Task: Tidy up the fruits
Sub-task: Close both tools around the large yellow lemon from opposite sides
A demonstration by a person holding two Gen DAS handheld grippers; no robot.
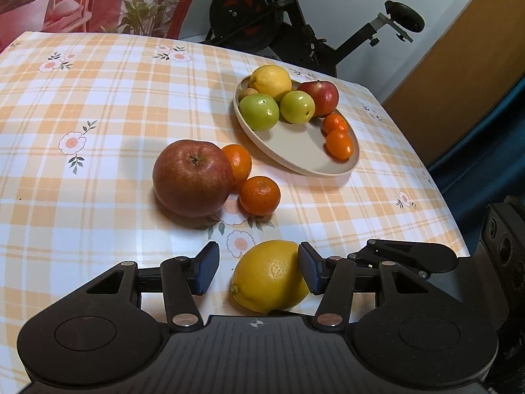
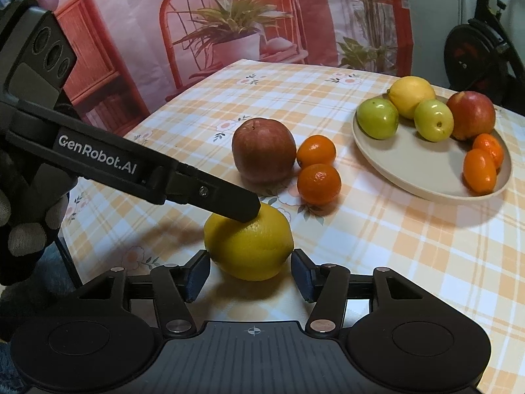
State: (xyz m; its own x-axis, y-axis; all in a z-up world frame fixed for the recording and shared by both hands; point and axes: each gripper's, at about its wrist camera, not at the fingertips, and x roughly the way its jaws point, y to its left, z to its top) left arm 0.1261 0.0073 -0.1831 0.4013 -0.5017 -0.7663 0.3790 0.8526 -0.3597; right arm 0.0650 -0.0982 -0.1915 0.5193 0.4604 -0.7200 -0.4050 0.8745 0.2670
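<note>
A yellow lemon (image 1: 269, 275) (image 2: 249, 243) lies on the checked tablecloth near the front edge, between both pairs of jaws. My left gripper (image 1: 258, 249) is open: its right pad (image 1: 310, 271) touches the lemon and its left pad (image 1: 206, 267) stands clear. In the right wrist view one left finger (image 2: 242, 208) rests on the lemon's top. My right gripper (image 2: 249, 254) is open, with its pads close beside the lemon's sides. A large red apple (image 1: 192, 177) (image 2: 264, 149) and two mandarins (image 1: 259, 195) (image 2: 318, 184) lie loose further in.
A beige plate (image 1: 295, 151) (image 2: 416, 170) at the back right holds a lemon, two green fruits, a red apple and two mandarins. The table's right edge (image 1: 436, 177) drops off nearby. An exercise bike (image 1: 262, 10) and a printed curtain stand behind. A gloved hand (image 2: 23, 229) holds the left gripper.
</note>
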